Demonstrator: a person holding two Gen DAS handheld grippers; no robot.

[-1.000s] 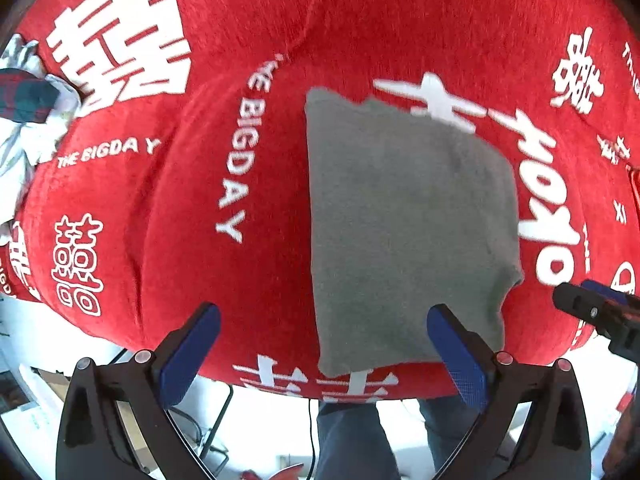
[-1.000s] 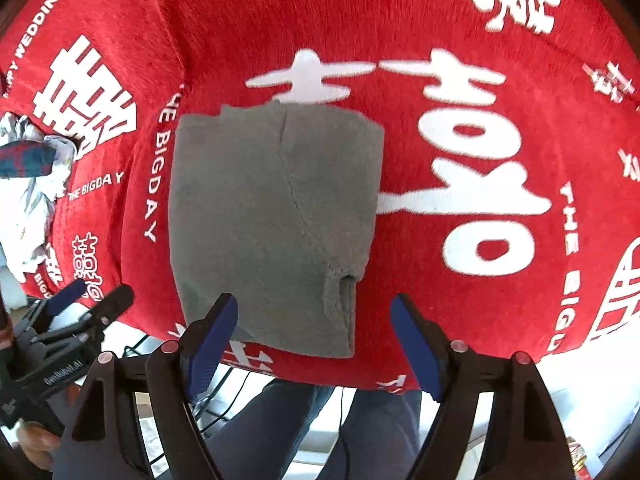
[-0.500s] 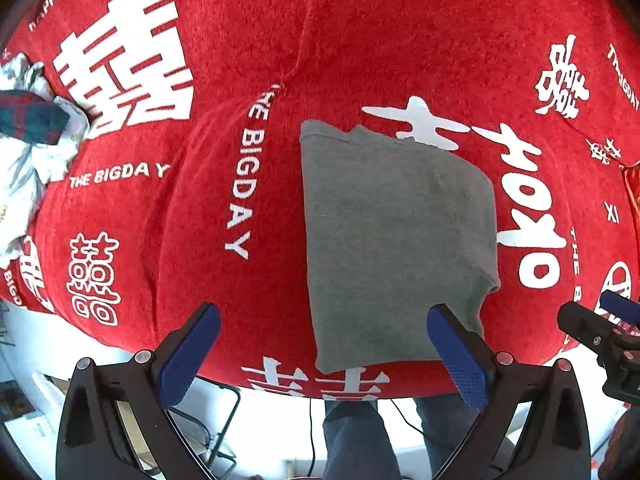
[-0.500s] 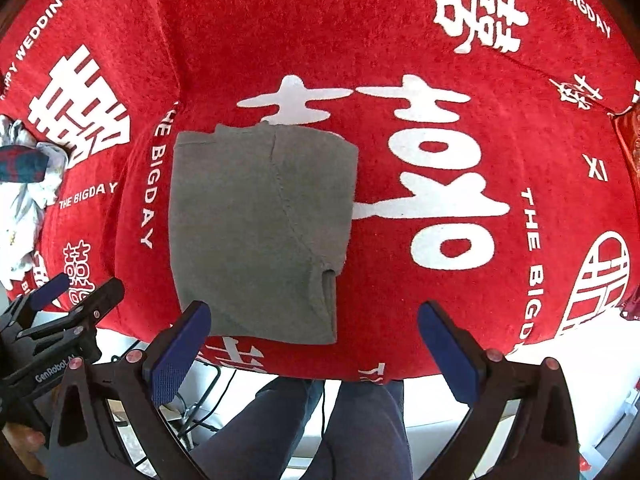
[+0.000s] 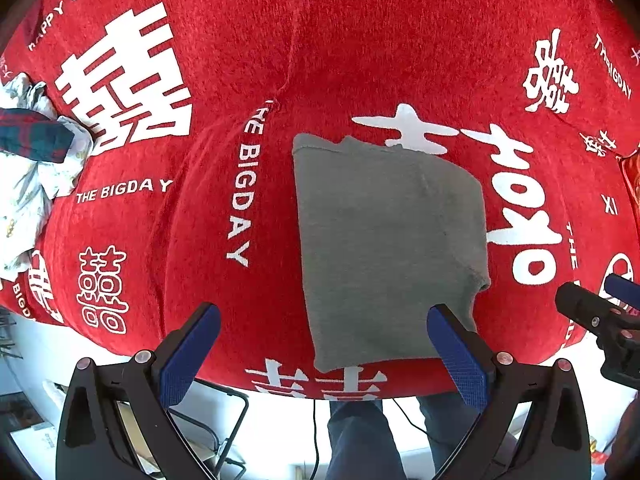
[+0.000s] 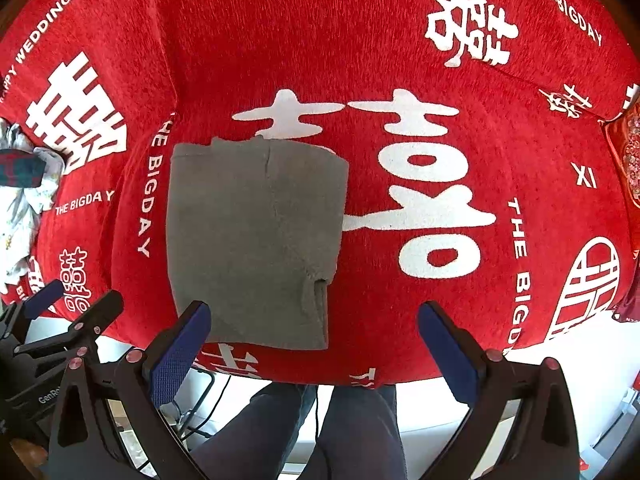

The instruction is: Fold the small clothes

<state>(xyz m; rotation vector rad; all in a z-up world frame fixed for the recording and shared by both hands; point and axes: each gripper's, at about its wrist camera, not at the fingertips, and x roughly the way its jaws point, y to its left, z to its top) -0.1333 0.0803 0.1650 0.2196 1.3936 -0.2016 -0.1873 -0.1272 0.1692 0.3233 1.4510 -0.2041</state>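
Legs (image 6: 352,432) in dark trousers show at the bottom of both views, right below the near edge of the table. Both grippers hang above that edge pointing down, and neither's got anything in it: the left gripper (image 5: 324,354) has its blue pads spread wide, and the right gripper (image 6: 314,354) is just as wide, nothing between the jaws. Past them, the grey garment (image 6: 256,236) is lying flat on the red tablecloth (image 6: 320,40), folded up into a neat-ish rectangle, close to the near edge and roughly in the middle of it, with a small sleeve end poking out at its near right corner. It covers part of the big white characters printed on the cloth, and the "THE BIGDAY" lettering runs just beside its left side. Way over at the left edge of the table there's a crumpled pile of clothes (image 5: 28,184), white stuff with a dark plaid piece on top, well apart from the grey one.
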